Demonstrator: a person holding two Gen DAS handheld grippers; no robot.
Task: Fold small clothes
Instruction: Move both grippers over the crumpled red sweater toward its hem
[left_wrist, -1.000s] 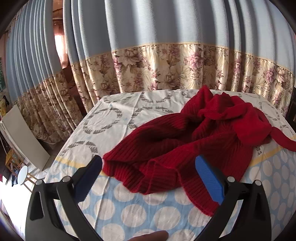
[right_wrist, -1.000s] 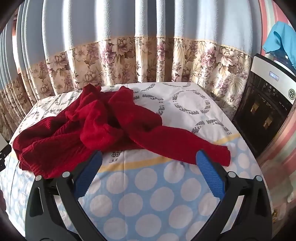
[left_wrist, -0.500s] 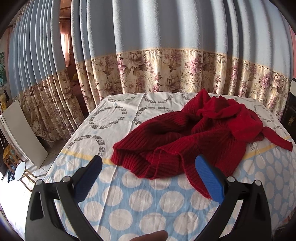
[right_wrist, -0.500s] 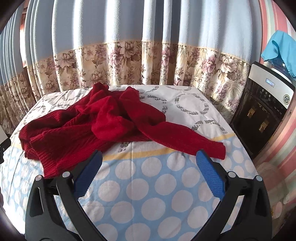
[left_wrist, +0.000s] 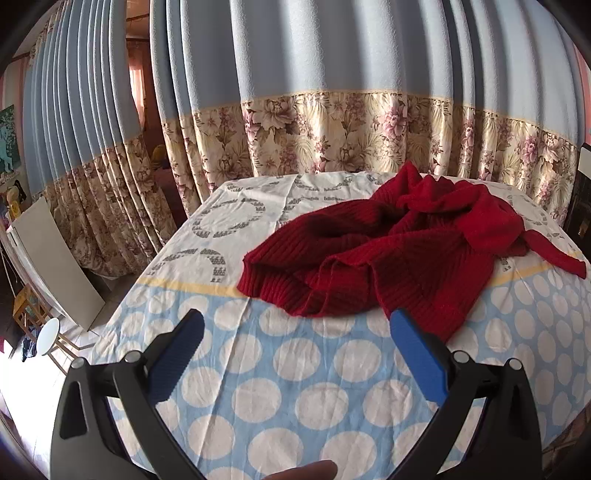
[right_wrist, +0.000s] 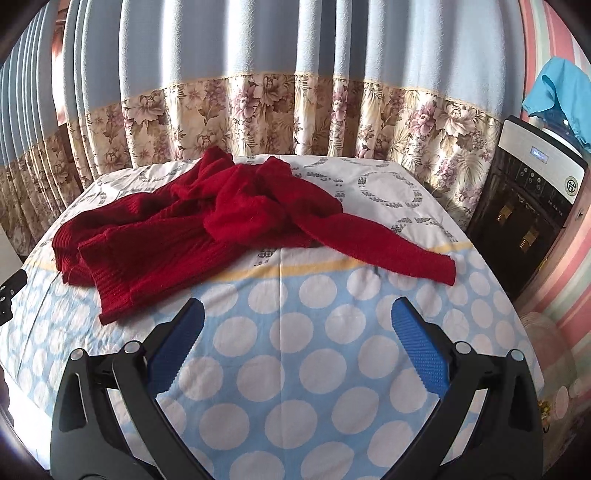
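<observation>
A crumpled red knit sweater (left_wrist: 391, 251) lies on a table covered with a blue-and-white dotted cloth (left_wrist: 295, 376). It also shows in the right wrist view (right_wrist: 207, 229), with one sleeve (right_wrist: 388, 247) stretched out to the right. My left gripper (left_wrist: 295, 332) is open and empty, held above the cloth just short of the sweater's near hem. My right gripper (right_wrist: 295, 325) is open and empty, above the dotted cloth (right_wrist: 295, 369), in front of the sweater and apart from it.
Blue curtains with a floral band (left_wrist: 351, 129) hang behind the table. A black water dispenser (right_wrist: 524, 221) stands right of the table. A white board (left_wrist: 55, 258) and a small stool (left_wrist: 48, 332) are on the floor to the left.
Both grippers have pulled back and up from the sweater; it looks smaller and farther away in both views. The sweater has not moved.
</observation>
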